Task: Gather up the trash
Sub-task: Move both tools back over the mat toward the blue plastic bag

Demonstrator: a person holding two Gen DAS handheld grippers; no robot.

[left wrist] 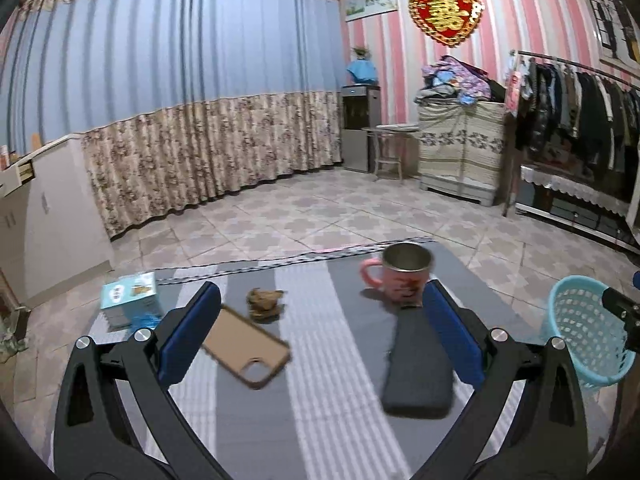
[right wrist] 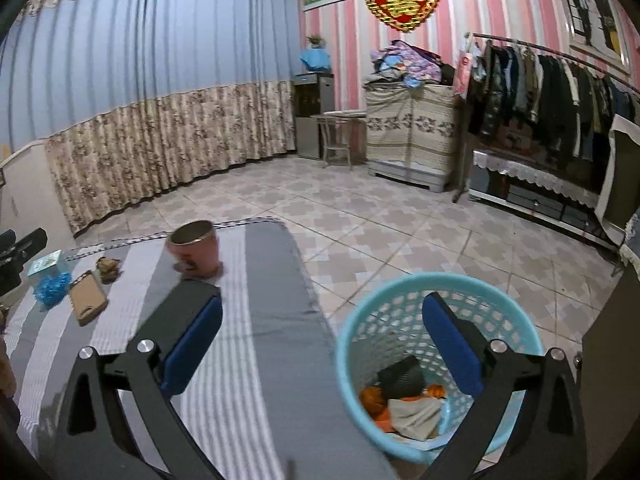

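Both the left hand-held gripper (left wrist: 320, 324) and right hand-held gripper (right wrist: 322, 336) are seen wide apart and empty; trash is seen in the light-blue perforated plastic basket (right wrist: 360, 320) at lower right.

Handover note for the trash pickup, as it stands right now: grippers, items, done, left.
Left hand-held gripper: open, empty, over the striped table.
Right hand-held gripper: open, empty, its right finger over the blue basket beside the table.
Done: the basket holds a dark piece, orange scraps and a grey crumpled piece.
Left on the table: a brown crumpled wad and a blue shredded clump by the small blue box; both look like trash.
Probably not trash: pink mug, tan phone case, black case.
Next, likely: the wad, with the left hand-held gripper, which is nearer.
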